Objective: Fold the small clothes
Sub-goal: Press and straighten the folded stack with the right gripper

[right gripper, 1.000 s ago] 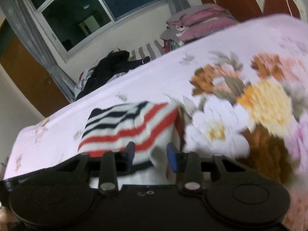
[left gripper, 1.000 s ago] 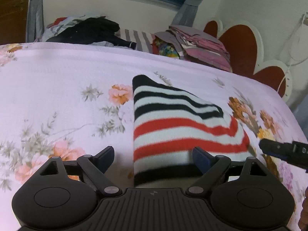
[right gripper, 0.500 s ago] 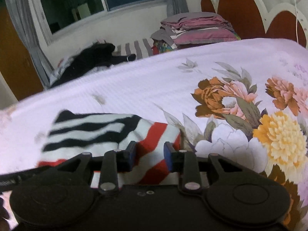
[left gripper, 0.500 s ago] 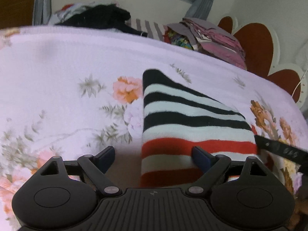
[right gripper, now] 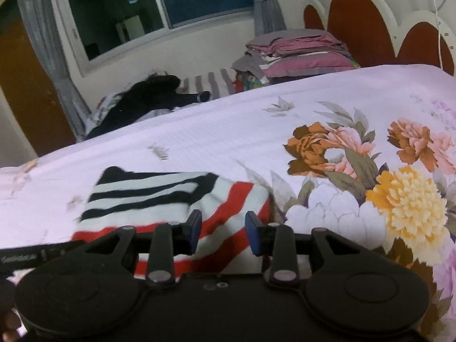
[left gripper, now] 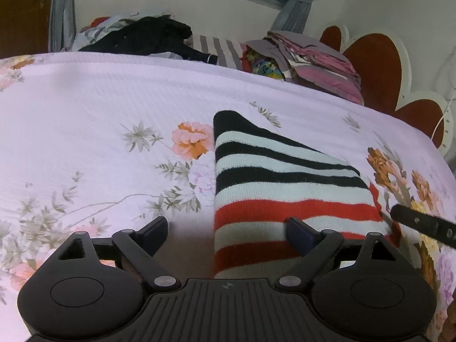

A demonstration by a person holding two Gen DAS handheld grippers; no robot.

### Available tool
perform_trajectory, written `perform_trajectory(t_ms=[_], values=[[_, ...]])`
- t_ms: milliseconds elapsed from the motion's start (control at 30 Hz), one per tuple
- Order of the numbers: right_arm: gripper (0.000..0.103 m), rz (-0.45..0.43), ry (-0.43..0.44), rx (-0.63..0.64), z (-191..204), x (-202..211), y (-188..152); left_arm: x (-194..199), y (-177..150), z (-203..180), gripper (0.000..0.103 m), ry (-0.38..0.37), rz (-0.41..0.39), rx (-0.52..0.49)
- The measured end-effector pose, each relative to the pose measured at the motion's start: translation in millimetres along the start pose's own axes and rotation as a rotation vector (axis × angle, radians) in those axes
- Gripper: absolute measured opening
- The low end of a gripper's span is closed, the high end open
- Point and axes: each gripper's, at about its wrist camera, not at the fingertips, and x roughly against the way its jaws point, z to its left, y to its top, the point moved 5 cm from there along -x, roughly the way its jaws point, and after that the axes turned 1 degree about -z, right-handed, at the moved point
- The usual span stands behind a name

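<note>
Left wrist view: my left gripper (left gripper: 226,232) gapes wide over the striped garment (left gripper: 285,193), lower center on the bed (left gripper: 85,114); my right gripper (right gripper: 222,229), narrow, is opening over its red stripes.

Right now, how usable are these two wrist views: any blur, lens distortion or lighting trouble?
Left wrist view: mostly sharp, the striped garment reads clearly, fisheye bows the bedspread edge, corners vignetted. Right wrist view: motion smear on the garment's near stripes and left edge, flower print crisp; the window is dark, light comes from indoors, no glare.
</note>
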Motion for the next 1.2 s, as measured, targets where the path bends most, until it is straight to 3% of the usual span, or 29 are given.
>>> perform_trajectory(t_ms=[233,433,533,767,1067,1200], values=[[0.025,0.006,0.010,0.015,-4.4,23.4,-21.5,19.2,-12.7,-9.2,0.089,-0.044,0.003,-0.019],[0.022,0.048,-0.012,0.025,-14.0,23.3,-47.3,10.9,-25.6,-5.1,0.089,-0.046,0.025,0.006],[0.021,0.029,0.006,-0.007,-14.3,34.1,-43.3,16.1,-23.7,-9.0,0.089,-0.024,0.019,-0.013],[0.025,0.025,0.063,-0.006,-11.3,63.3,-55.8,31.6,-33.0,-8.4,0.089,-0.092,0.040,0.006],[0.025,0.059,0.072,-0.017,-15.7,76.5,-78.0,32.1,-41.3,-8.0,0.089,-0.090,0.048,0.007],[0.025,0.121,0.085,-0.036,-19.8,73.2,-95.3,30.2,-41.6,-8.3,0.089,-0.090,0.052,0.016]])
